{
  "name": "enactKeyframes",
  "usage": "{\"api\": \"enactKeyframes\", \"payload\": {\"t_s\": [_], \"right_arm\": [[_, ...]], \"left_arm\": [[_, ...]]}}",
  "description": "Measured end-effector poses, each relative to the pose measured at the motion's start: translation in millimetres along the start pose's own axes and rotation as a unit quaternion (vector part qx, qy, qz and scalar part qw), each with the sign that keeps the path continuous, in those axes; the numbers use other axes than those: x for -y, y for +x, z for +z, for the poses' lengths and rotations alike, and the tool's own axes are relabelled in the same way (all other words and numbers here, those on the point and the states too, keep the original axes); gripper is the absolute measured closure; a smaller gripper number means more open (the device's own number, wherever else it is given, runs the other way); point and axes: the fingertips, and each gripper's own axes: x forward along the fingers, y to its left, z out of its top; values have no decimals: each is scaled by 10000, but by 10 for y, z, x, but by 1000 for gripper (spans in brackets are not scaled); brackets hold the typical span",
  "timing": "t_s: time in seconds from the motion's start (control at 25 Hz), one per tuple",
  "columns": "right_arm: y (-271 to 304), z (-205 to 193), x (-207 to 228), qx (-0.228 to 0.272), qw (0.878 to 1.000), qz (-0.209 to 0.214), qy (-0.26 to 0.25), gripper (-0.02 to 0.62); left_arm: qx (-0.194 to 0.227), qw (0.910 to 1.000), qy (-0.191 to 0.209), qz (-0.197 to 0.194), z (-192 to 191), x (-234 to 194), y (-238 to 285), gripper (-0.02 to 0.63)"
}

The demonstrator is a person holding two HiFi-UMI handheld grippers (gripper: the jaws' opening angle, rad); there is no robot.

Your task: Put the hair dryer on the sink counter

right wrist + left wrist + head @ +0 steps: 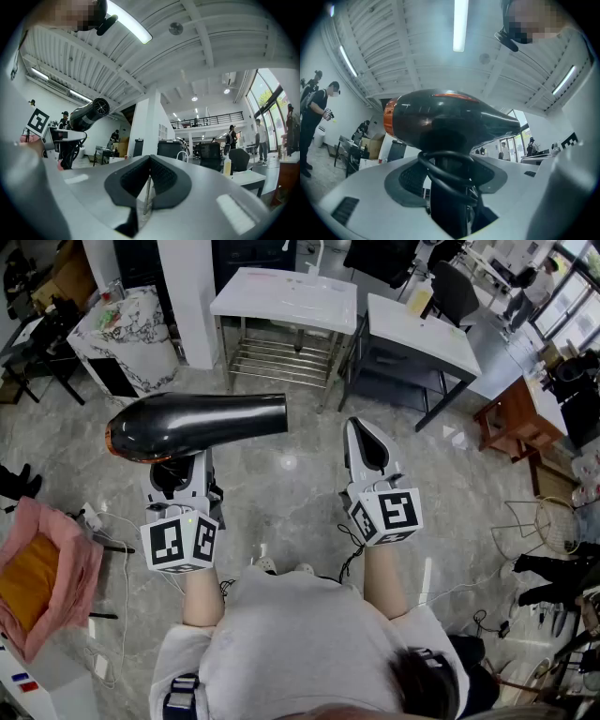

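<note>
Seen from the head view, the hair dryer (197, 426) is up in the air at the left of the frame. The left gripper (178, 474) holds it from below. Its black barrel lies across the picture, with the orange back end to the left and the nozzle to the right. The right gripper (367, 451) is at the right of centre, with its jaws together and nothing in them. The white sink counter (253, 296) stands at the top middle, well apart from both grippers, over a stretch of grey floor (300, 465). It lies ahead of the dryer and a little to the right. I judge the left hand must carry the dryer straight up the frame. The barrel already runs about along the front edge of the counter.

From the left gripper view, the jaws of the left gripper (450, 183) stand wide and are clamped on the dark handle (447, 206). A black cord (445, 171) is wound around the handle there. The hair dryer (445, 122) fills the middle above, with the nozzle to the right.

From the right gripper view, the right gripper (149, 180) shows its two pads (131, 180) pressed together, and it is empty. The hair dryer (89, 112) appears small at the left of this frame.
</note>
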Motion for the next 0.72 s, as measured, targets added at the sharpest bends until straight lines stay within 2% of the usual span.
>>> {"api": "enactKeyframes", "payload": {"t_s": [0.52,0.72], "right_arm": [[229,-26,-88,-27,9999,-123,-51,584],[299,-30,-66,206,9991,-355,50,584]], "left_arm": [[19,9999,-66,-113,3,-213,178,330],[-1,9997,-81,-231,-47,-309,280,330]]}}
